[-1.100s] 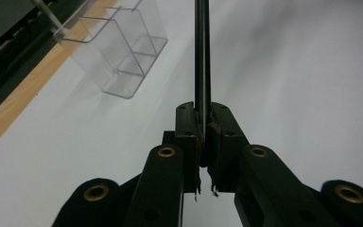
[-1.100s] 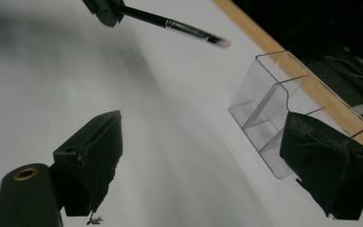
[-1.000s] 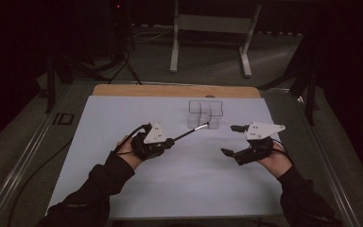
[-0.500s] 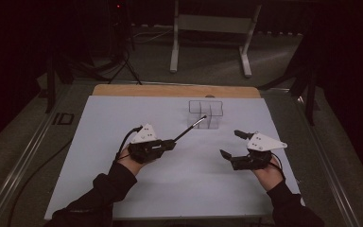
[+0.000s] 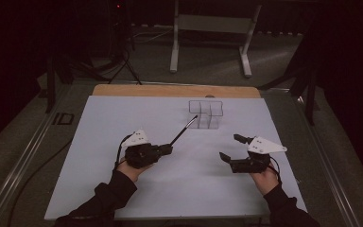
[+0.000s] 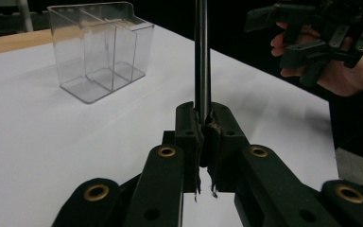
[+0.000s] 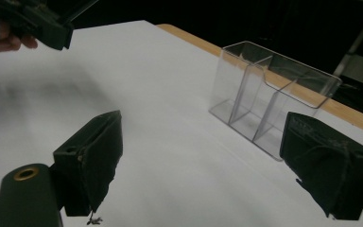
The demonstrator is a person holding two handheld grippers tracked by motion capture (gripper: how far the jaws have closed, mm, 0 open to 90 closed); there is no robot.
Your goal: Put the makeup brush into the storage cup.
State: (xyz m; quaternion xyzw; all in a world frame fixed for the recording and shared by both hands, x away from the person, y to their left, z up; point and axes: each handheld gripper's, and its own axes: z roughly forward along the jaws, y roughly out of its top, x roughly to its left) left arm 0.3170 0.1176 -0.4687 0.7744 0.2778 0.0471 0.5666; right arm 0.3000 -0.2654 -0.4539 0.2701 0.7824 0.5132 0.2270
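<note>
My left gripper (image 5: 168, 149) is shut on the end of a thin dark rod (image 5: 184, 128). The rod's pale tip points up and right at a clear plastic organiser (image 5: 206, 114) with several compartments, just short of its near wall. In the left gripper view the jaws (image 6: 204, 118) pinch the rod (image 6: 201, 56), and the organiser (image 6: 99, 52) stands empty at upper left. My right gripper (image 5: 230, 147) hovers to the right, open with nothing between its pads. In the right gripper view its jaws (image 7: 205, 127) stand wide apart, framing the organiser (image 7: 269, 90).
A white sheet (image 5: 123, 118) covers the table, with a wooden strip (image 5: 170, 91) along its far edge. A white metal stand (image 5: 208, 38) is on the floor behind. A cable (image 5: 38, 170) and a small black frame (image 5: 62, 118) lie left of the sheet.
Both hands have sunk and drawn back toward the near edge. The left gripper still grips the rod, whose tip now slants more steeply toward the organiser.
</note>
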